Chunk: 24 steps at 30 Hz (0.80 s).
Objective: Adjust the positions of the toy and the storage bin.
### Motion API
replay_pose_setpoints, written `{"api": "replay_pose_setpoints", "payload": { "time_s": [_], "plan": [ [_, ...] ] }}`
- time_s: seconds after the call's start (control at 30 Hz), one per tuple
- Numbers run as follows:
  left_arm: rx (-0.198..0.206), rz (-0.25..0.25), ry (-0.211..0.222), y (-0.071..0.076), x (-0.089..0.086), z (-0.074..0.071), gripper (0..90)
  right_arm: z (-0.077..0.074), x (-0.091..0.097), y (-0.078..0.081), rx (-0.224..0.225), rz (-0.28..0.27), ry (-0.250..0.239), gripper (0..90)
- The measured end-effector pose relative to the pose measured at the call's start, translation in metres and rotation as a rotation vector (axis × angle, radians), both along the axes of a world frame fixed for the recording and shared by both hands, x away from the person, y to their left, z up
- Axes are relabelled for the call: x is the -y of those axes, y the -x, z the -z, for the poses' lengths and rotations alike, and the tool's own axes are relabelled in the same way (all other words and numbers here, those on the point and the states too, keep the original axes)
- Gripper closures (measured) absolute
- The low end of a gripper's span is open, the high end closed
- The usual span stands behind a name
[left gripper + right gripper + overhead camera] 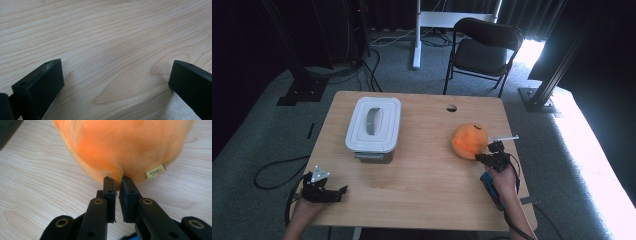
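At the table's near right edge, our right gripper (490, 156) is clenched on a pinch of the orange plush toy (470, 140) — the fabric puckers between its jaws (117, 173). From those jaws the toy lies at about eleven o'clock, touching them, round with no clear long axis. Our left gripper (343, 190) rests released, well apart at near left. Farther off sits the lidded grey box (373, 125).

Left gripper (343, 190) rested low at the near left, jaws spread wide, held by the left hand (304, 207) with forearm entering from below. Right gripper (116, 180) reached forward at the near right, jaws pinched nearly together on a fold of the orange plush toy (122, 147), gripped by the right hand (504, 180).
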<state>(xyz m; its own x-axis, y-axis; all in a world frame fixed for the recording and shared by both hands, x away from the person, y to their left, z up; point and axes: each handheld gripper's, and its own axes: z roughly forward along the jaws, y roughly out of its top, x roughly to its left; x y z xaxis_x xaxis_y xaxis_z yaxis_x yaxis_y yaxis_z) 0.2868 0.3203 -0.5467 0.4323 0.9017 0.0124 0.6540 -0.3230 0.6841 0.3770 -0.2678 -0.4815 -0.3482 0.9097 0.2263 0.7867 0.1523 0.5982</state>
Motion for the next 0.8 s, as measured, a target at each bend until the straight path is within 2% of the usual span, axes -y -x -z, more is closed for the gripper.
{"api": "replay_pose_setpoints", "payload": {
  "time_s": [0.37, 0.57, 0.67, 0.77, 0.8],
  "plan": [
    [0.0, 0.0, 0.0, 0.0, 0.0, 0.0, 0.2, -0.005, 0.031, 0.001, 0.013, 0.068, 0.029, 83.4],
    [0.0, 0.0, 0.0, 0.0, 0.0, 0.0, 0.2, -0.006, 0.045, 0.004, 0.015, 0.098, 0.009, 82.9],
    [0.0, 0.0, 0.0, 0.0, 0.0, 0.0, 0.2, -0.008, 0.046, 0.005, 0.014, 0.075, -0.005, 75.2],
    [0.0, 0.0, 0.0, 0.0, 0.0, 0.0, 0.2, -0.016, 0.046, 0.006, 0.03, 0.033, -0.056, 55.2],
    [0.0, 0.0, 0.0, 0.0, 0.0, 0.0, 0.2, -0.019, 0.046, 0.006, 0.047, 0.041, -0.06, 51.9]
  ]
}}
